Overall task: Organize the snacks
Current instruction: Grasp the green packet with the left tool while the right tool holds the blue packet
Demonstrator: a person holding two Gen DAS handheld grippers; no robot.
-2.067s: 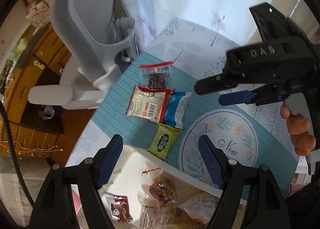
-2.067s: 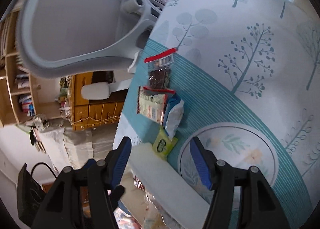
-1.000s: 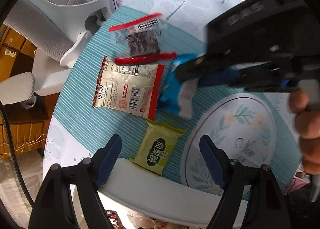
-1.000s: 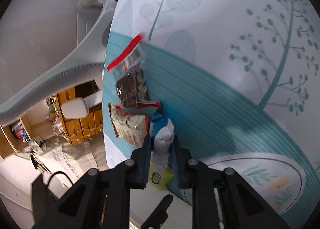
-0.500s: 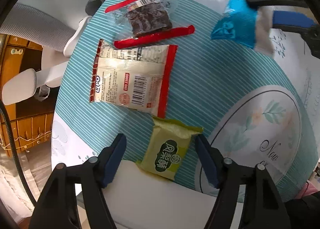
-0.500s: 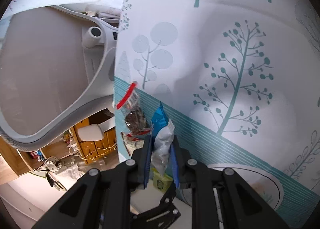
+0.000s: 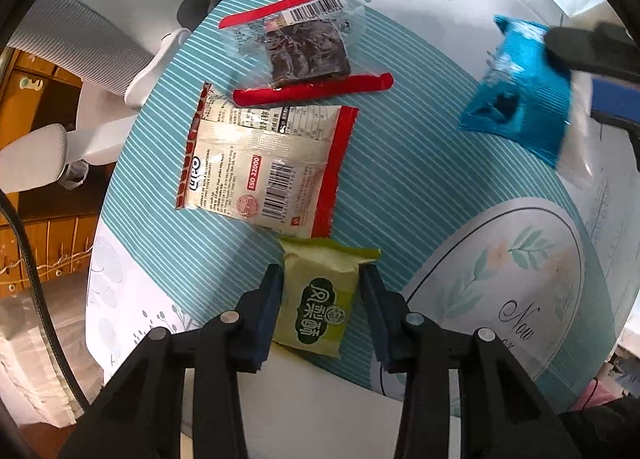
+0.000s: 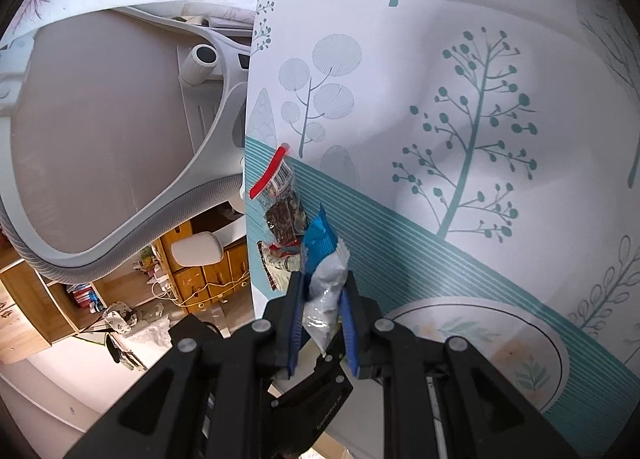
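My left gripper (image 7: 322, 299) has its blue pads on both sides of a green snack packet (image 7: 320, 299) lying on the teal striped placemat (image 7: 400, 163); the jaws look closed on it. My right gripper (image 8: 323, 315) is shut on a blue and white snack packet (image 8: 322, 263) and holds it above the mat; that packet also shows in the left wrist view (image 7: 520, 115). A red and white packet (image 7: 264, 175) and a clear packet with dark contents (image 7: 304, 47) lie flat on the mat.
A white office chair (image 7: 92, 31) stands against the table's far edge. A round floral print (image 7: 508, 287) marks the mat on the right. A white box rim (image 7: 320, 399) lies under my left gripper. The tree-patterned tablecloth (image 8: 480, 99) spreads beyond the mat.
My right gripper closed on the blue packet and lifted it up and to the right. My left gripper moved down to the green packet and its jaws closed in around it.
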